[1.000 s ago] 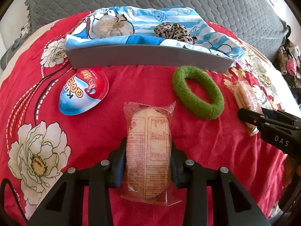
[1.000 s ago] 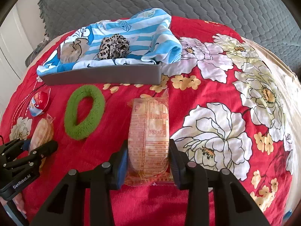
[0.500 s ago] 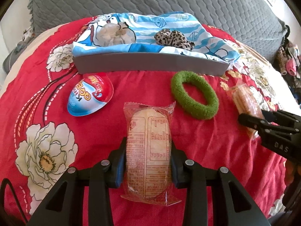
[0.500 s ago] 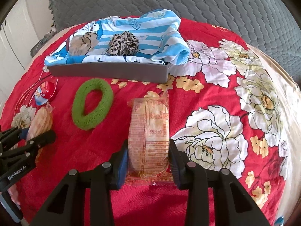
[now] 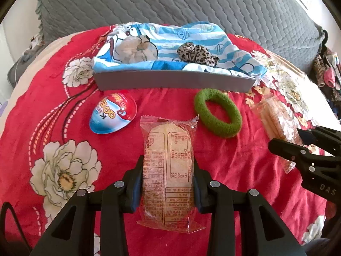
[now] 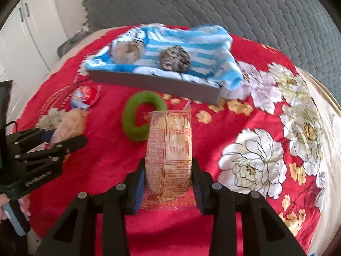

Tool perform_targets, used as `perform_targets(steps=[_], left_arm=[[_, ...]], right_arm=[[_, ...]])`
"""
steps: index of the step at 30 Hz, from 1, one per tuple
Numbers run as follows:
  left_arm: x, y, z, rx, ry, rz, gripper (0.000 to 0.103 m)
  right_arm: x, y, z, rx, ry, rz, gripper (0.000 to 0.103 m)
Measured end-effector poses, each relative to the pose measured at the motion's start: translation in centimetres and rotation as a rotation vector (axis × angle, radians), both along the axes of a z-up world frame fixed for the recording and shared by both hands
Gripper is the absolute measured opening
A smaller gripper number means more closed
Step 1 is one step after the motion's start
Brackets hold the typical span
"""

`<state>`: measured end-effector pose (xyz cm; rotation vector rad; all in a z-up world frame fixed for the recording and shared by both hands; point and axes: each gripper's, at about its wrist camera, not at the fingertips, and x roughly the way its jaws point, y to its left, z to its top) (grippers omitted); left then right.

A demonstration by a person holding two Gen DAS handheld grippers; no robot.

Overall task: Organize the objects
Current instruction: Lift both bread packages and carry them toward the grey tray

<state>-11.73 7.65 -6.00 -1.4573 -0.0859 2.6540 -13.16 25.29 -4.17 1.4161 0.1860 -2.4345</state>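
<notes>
My left gripper (image 5: 168,170) is shut on a clear-wrapped cracker packet (image 5: 168,166), held above the red floral bedspread. My right gripper (image 6: 168,170) is shut on a second cracker packet (image 6: 169,147); it shows at the right in the left wrist view (image 5: 275,115). A grey tray (image 5: 170,82) lined with blue striped cartoon cloth stands beyond, holding a leopard scrunchie (image 5: 197,52) and a beige scrunchie (image 5: 136,49). A green scrunchie (image 5: 217,112) and a red-and-blue egg-shaped pack (image 5: 113,112) lie in front of the tray.
A grey quilted cover (image 5: 170,2) lies behind the tray. White cupboard doors (image 6: 27,27) stand at the left in the right wrist view. Clothes (image 5: 328,68) are piled at the far right. The bedspread (image 6: 266,149) extends to the right.
Both grippers have risen and drawn back a little with their packets. The right wrist view has swung left, so the green scrunchie now sits partly behind its packet.
</notes>
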Motion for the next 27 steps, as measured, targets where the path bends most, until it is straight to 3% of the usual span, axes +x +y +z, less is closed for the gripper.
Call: perform_targets(steps=[16, 27], left_arm=[[1.7, -1.0, 3.3, -0.004, 0.05, 0.028, 0.039], [3.1, -1.8, 7.1, -0.021, 0.132, 0.056, 0.039]], right_arm=[[1.5, -1.7, 2.5, -0.033, 0.058, 0.062, 0.039], [2.8, -3.2, 5.3, -0.086, 0.118, 0.102, 0.039]])
